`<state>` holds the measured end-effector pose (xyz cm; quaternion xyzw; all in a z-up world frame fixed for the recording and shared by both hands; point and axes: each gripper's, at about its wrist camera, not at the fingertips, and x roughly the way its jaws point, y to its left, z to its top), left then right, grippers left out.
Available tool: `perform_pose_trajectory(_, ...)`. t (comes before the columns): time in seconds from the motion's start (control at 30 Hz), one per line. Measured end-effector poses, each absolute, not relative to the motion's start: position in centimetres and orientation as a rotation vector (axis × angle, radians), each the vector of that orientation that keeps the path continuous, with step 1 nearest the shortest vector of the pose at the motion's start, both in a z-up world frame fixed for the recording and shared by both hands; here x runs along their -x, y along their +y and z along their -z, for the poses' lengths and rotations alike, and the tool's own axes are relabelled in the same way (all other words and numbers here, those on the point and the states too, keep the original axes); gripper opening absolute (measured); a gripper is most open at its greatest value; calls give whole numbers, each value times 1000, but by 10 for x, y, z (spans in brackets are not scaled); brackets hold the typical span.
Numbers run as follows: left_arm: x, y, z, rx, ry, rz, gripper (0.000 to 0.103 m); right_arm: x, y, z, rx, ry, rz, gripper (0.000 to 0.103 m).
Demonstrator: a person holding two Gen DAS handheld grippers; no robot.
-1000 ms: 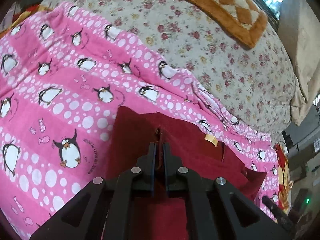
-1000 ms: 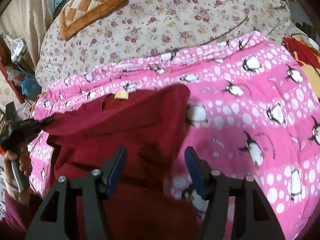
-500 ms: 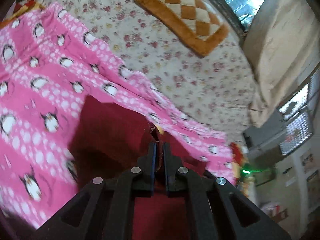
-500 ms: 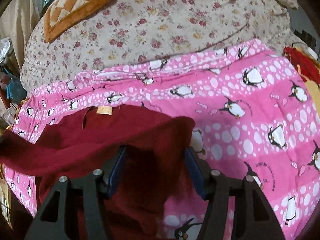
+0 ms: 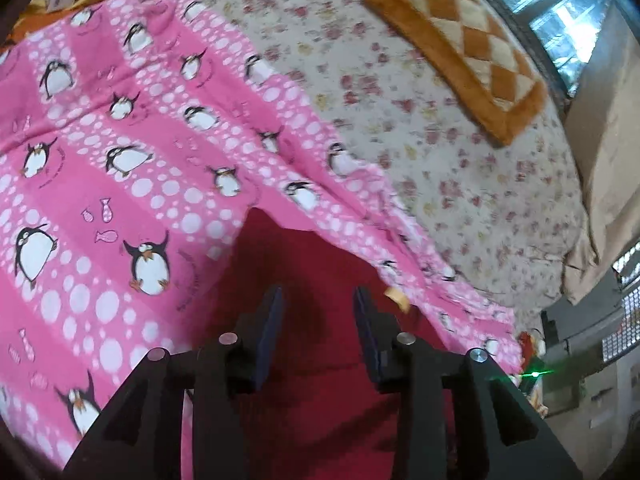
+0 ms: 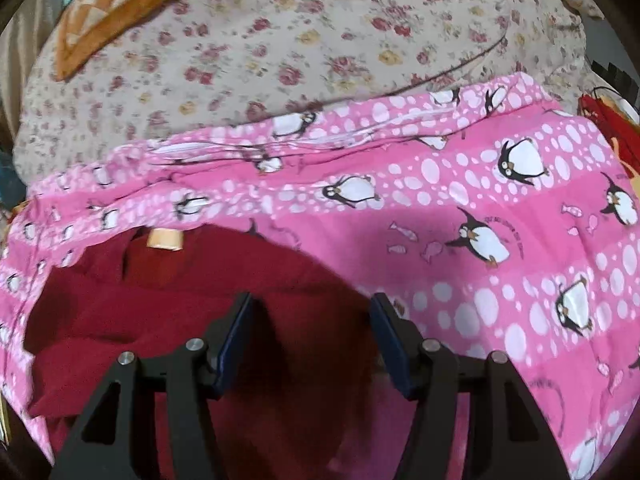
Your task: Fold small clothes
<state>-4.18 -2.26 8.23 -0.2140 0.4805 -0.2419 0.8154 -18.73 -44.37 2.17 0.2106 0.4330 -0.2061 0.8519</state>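
A dark red garment (image 5: pixel 304 276) lies on a pink penguin-print blanket (image 5: pixel 120 184), with a small yellow neck label (image 5: pixel 397 298). My left gripper (image 5: pixel 318 300) is open above the garment, jaws apart, nothing between them. In the right wrist view the same red garment (image 6: pixel 160 304) lies partly folded over itself, its label (image 6: pixel 165 239) near the far edge. My right gripper (image 6: pixel 312 312) is open just above the cloth and holds nothing.
The pink blanket (image 6: pixel 460 208) covers the near part of a bed with a floral sheet (image 5: pixel 420 120). An orange checkered cushion (image 5: pixel 464 44) lies at the far side. A red and yellow cloth (image 6: pixel 612 128) sits at the right edge.
My left gripper was shut on the red garment and has opened, letting it go onto the blanket. My right gripper stayed open and moved closer over the garment.
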Motion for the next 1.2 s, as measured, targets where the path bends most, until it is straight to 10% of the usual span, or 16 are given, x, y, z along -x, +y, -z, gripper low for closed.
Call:
perform_pose_trajectory(0.4, 34, 2, -68, 400, 1042, 462, 15, 226, -357, -85, -447, 826, 104, 63)
perform_pose_trajectory(1.0, 37, 13, -66, 281, 997, 362, 15, 170, -232, -33, -620, 983, -196, 63)
perform_pose_trajectory(1.1, 37, 13, -65, 268, 1004, 360, 15, 164, -226, -32, -569, 987, -193, 19)
perform_pose_trajectory(1.2, 37, 13, -64, 266, 1005, 359, 15, 163, -224, -47, -518, 946, -210, 15)
